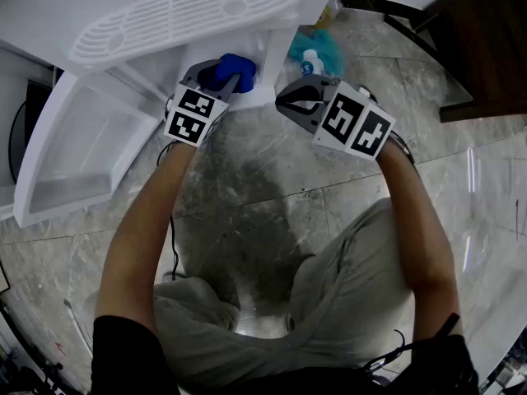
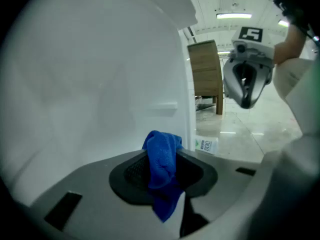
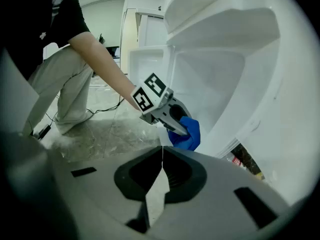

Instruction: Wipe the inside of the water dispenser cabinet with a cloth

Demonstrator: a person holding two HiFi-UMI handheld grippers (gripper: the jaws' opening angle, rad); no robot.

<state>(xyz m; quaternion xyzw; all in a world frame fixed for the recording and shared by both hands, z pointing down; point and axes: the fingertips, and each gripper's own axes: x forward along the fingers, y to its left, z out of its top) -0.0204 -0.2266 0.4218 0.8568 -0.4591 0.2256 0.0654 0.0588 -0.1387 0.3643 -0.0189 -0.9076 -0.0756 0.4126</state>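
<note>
1. Right gripper (image 3: pixel 161 159) — jaws together, empty, held off beside the opening.
2. Left gripper (image 2: pixel 165 174) — clamped on blue cloth (image 2: pixel 161 151), just by the lower front edge of the cabinet (image 3: pixel 220 84).
3. Step, as judged: wiping about to start, cloth at the threshold.
4. Next move: cloth pressed flat to an inner wall, then swept across.
</note>
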